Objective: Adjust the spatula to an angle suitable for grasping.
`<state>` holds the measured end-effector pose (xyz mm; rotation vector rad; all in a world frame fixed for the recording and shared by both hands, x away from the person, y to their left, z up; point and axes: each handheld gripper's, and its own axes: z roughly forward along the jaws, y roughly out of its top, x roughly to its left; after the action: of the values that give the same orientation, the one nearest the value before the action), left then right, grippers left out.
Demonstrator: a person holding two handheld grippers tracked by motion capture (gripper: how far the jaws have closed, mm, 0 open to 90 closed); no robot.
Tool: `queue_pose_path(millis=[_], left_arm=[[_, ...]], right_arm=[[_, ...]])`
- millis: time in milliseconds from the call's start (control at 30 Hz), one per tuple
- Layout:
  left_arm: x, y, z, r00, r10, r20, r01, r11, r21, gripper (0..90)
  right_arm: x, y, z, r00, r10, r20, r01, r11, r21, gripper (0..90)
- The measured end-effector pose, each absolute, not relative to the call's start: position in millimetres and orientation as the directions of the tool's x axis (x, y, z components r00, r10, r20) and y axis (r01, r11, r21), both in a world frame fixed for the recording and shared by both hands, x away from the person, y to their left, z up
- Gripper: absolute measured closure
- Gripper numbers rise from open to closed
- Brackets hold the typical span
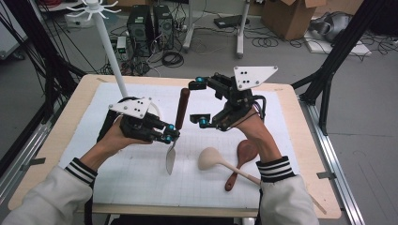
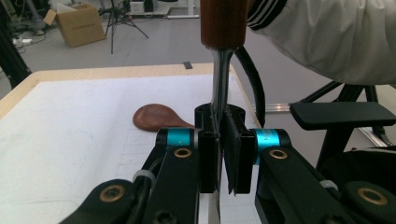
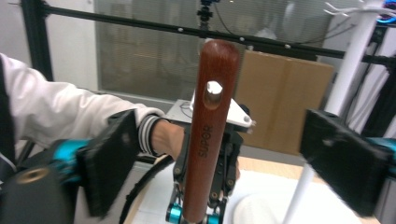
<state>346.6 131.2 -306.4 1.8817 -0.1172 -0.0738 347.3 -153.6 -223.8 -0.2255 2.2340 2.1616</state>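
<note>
Pinching the metal neck of a spatula (image 1: pixel 176 126), the left gripper (image 1: pixel 170 136) hovers over the white mat (image 1: pixel 117 178), jaws pressed tight on the shank just below the wooden handle. Spatula stands near upright, brown handle up, steel blade pointing down at the mat, tip close to it, contact unclear. In the left gripper view the pads clamp the shiny shank (image 2: pixel 219 93). In the right gripper view the handle (image 3: pixel 210 135) reads "SUPOR" and has a hang hole near its top. Right gripper (image 1: pixel 197 103) sits just right of the handle, jaws spread wide on either side of it, not touching. Farther right on the mat lie a pale wooden ladle (image 1: pixel 220 161) and a dark wooden spoon (image 1: pixel 241 159), crossing each other. White rack pole (image 1: pixel 110 51) stands at back left.
</note>
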Motion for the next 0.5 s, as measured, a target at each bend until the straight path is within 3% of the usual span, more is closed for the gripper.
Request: queue_pose_path(millis=[500], left_arm=[[345.7,128.9,-307.2,0.990,-0.143,0.017,-0.059,-0.298,0.953,84.3]], right_arm=[[350.2,-151.3,-221.5,-0.976,-0.190,-0.106,-0.103,-0.026,0.994,41.0]])
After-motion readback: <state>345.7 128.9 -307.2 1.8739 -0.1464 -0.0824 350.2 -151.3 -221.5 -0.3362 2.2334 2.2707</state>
